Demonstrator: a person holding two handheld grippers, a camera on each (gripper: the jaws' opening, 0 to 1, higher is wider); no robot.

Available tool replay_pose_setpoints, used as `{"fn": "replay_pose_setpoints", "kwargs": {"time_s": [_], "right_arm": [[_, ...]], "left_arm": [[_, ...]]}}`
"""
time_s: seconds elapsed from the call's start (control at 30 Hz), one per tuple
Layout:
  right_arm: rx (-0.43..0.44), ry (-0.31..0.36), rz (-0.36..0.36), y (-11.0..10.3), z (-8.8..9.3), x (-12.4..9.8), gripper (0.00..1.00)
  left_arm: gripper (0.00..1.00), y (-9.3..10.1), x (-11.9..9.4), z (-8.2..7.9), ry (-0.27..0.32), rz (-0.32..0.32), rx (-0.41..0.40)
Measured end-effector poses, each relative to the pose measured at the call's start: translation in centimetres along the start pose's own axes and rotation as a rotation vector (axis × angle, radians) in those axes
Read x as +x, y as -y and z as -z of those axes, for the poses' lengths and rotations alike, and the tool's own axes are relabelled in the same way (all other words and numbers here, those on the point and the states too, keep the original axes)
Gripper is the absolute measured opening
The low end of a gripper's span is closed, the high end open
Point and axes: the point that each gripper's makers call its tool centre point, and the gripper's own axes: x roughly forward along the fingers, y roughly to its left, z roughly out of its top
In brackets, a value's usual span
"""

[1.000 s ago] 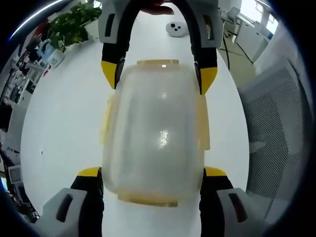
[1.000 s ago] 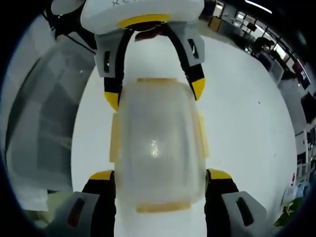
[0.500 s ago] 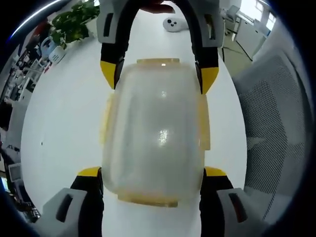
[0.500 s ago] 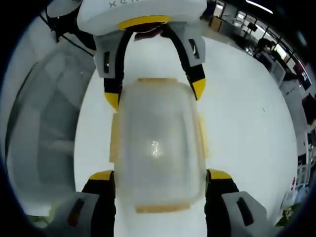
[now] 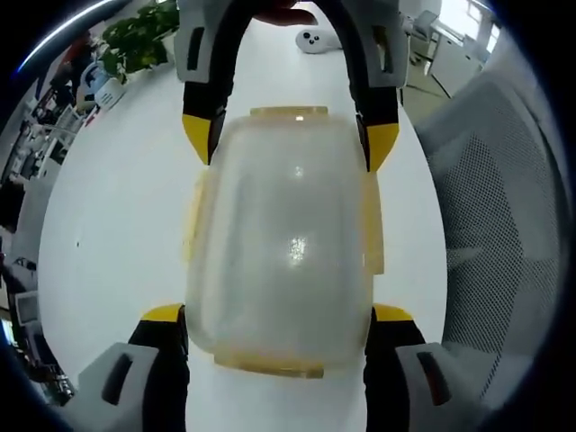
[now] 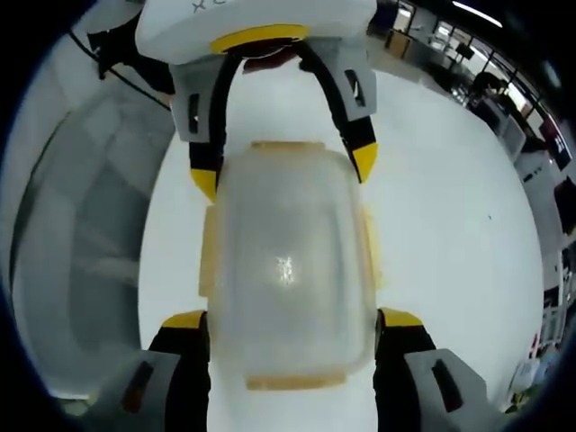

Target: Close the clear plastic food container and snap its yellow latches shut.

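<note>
**While both grippers hold it, the container only travels**

Although the surroundings have slid a little in both views during the last second, the clear container (image 5: pixel 283 243) keeps exactly the same place between the fingers, so I judge that the hands carry it together and nothing on it has been worked.

In the left gripper view, going from the left, a green plant (image 5: pixel 135 45) stands far back on the white counter (image 5: pixel 108 225). In the middle is the container with its lid already lying on top. The left gripper (image 5: pixel 277 315) has its fingers spread wide and pressed against the two sides of the near end. The right gripper (image 5: pixel 290 144) comes from the opposite side and holds the far end in the same manner. To the right a mesh chair (image 5: pixel 504 225) is beside the counter.

The yellow latches (image 5: pixel 371 225) show as pale strips along all four edges. If they are snapped down, I cannot tell through the cloudy plastic. In the right gripper view the same grip is seen from the other end.

For the task this means no progress on the latches yet; probably one gripper must let go to press them
</note>
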Motion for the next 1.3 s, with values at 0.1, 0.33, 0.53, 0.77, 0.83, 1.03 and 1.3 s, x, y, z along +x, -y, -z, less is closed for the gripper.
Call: {"fn": "replay_pose_setpoints", "kwargs": {"time_s": [0.1, 0.33, 0.53, 0.77, 0.83, 1.03, 1.3], "right_arm": [[-0.001, 0.001, -0.001, -0.1, -0.5, 0.2, 0.75], [-0.010, 0.000, -0.006, -0.3, -1.5, 0.6, 0.75], [-0.010, 0.002, -0.005, -0.5, -2.3, 1.0, 0.75], [-0.012, 0.006, -0.007, -0.8, -3.2, 1.3, 0.75], [-0.016, 0.003, -0.009, -0.9, -3.5, 1.4, 0.75], [-0.022, -0.002, -0.014, -1.0, -4.3, 1.9, 0.75], [-0.032, 0.003, -0.020, -1.1, -5.4, 2.3, 0.76]], "left_arm": [[0.82, 0.0, -0.1, 0.5, 0.000, -0.001, -0.001], [0.82, 0.2, -0.5, 1.4, -0.001, -0.006, -0.010], [0.82, 0.3, -0.7, 2.3, -0.004, -0.008, -0.011], [0.82, 0.4, -1.0, 3.2, -0.001, -0.012, -0.015], [0.82, 0.5, -1.1, 3.4, 0.001, -0.013, -0.017], [0.82, 0.6, -1.5, 4.3, 0.009, -0.017, -0.025], [0.82, 0.7, -1.7, 5.2, 0.011, -0.026, -0.038]]}}
